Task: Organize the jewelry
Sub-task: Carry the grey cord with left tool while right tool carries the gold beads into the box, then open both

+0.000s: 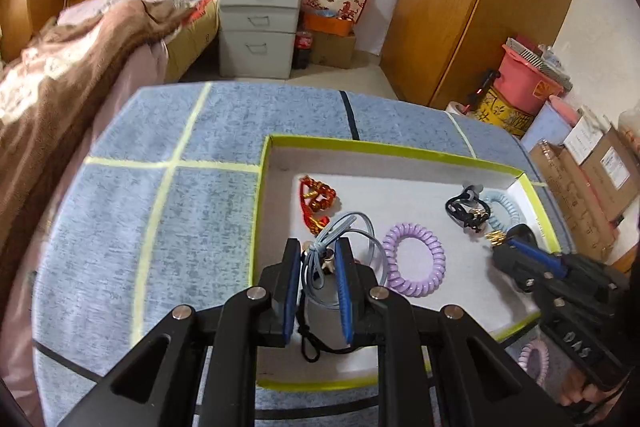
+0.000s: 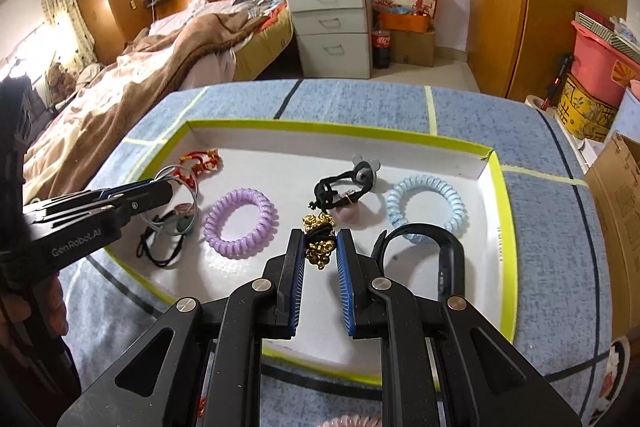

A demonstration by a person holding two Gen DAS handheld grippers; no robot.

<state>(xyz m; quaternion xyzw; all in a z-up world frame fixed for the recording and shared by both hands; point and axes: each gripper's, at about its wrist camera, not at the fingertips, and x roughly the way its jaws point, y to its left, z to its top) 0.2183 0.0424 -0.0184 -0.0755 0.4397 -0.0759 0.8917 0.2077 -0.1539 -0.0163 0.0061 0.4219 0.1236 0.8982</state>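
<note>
Over the tray: both hand-held grippers hang above the white, yellow-rimmed tray (image 2: 505,211) that sits on the blue checked surface (image 1: 192,131).
Left hand-held gripper (image 1: 318,251): clenched on a grey cord necklace (image 1: 360,227); its loops spill out ahead of the blue pads and a dark cord trails below them, just beside the red knotted bracelet (image 1: 318,197).
Right hand-held gripper (image 2: 320,243): narrowed around a gold bead bracelet (image 2: 318,241) with a black cord – it looks gripped, though only the piece's top shows between the pads.
Already in the tray: a purple coil band (image 2: 240,223), a pale blue coil band (image 2: 426,205), a black hair tie with a grey charm (image 2: 340,187) and a black band (image 2: 436,251), each lying apart from the others.
Step in hand: probably carrying each piece to its own free patch of tray floor.
Doing it well: the person should lower each piece until it rests on the white floor before letting go, and choose bare spots – the left one away from the red bracelet, the right one short of the black hair tie.
Risk: the grey loops could snag a neighbour or drape over the purple coil.
Care: keep the two hand-held grippers well apart so the cords do not cross.
</note>
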